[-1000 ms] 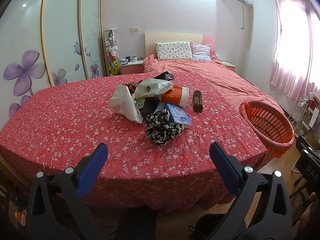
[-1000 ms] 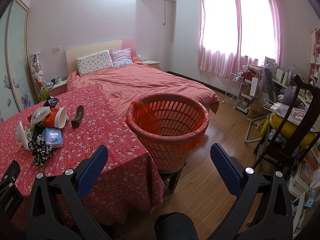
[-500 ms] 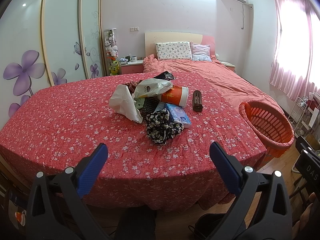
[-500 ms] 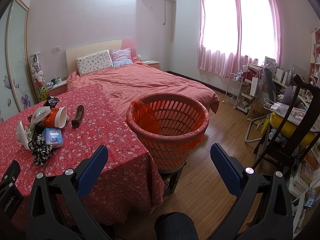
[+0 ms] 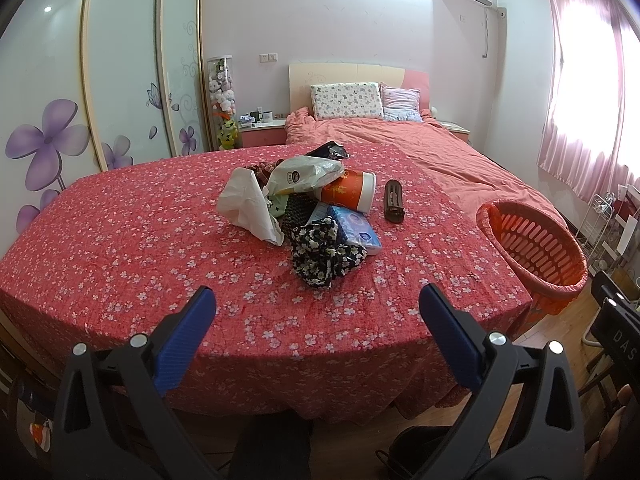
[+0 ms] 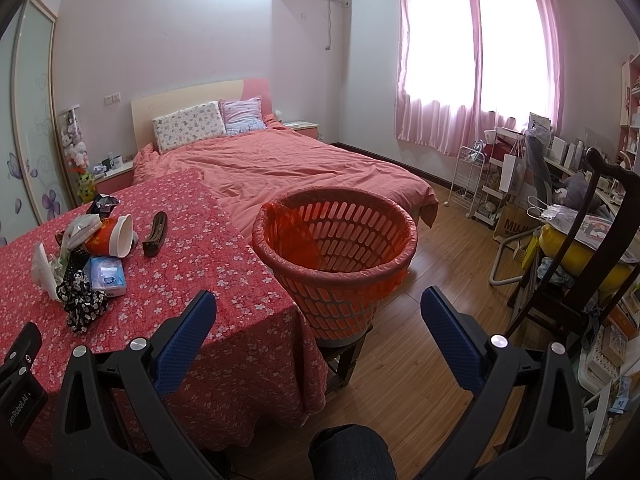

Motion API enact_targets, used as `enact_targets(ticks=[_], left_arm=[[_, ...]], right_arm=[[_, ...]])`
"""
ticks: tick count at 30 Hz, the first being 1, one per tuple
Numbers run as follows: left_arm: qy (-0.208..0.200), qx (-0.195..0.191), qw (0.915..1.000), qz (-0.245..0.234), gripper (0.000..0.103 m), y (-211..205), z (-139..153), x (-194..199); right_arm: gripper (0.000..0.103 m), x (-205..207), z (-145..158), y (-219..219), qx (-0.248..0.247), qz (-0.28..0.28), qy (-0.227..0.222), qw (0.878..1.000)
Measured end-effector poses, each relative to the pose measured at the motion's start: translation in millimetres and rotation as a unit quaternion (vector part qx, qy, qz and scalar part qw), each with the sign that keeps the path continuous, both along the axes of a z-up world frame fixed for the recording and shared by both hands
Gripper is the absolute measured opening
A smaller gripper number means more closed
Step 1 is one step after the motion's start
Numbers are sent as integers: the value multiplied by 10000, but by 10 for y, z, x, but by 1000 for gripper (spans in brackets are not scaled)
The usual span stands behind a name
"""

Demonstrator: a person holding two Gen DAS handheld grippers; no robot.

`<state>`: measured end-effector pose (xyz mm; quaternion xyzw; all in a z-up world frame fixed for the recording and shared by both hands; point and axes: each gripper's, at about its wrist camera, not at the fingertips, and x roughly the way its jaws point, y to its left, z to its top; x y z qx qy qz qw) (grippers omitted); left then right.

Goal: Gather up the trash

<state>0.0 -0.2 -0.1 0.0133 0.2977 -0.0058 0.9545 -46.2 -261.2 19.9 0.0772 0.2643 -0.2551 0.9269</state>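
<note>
A pile of trash lies mid-table on the red floral cloth (image 5: 140, 248): a white plastic bag (image 5: 248, 208), a printed bag (image 5: 304, 174), an orange paper cup (image 5: 350, 192) on its side, a blue tissue pack (image 5: 356, 230), black floral fabric (image 5: 324, 256) and a dark brown comb-like item (image 5: 394, 202). The pile also shows in the right wrist view (image 6: 88, 264). An orange basket (image 6: 336, 256) with a red liner stands right of the table. My left gripper (image 5: 316, 322) is open and empty, short of the pile. My right gripper (image 6: 318, 324) is open and empty, facing the basket.
A bed (image 6: 288, 168) with a salmon cover stands behind the table. A dark wooden chair (image 6: 592, 240) and cluttered shelves (image 6: 500, 176) fill the right side. Wardrobe doors (image 5: 80, 92) line the left wall. The floor (image 6: 424, 344) is wood.
</note>
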Motion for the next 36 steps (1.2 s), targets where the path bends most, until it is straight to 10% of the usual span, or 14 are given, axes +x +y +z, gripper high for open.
enact_targets(ticks=[24,36], left_arm=[[19,-56,10000,52,99,-3,-50,46],[110,-399,9964,746,99,775,-100,368]], right_arm=[[101,53,-24,33,25,72,-31,10000],[101,527,-112,382,630,1247,-39,9902]])
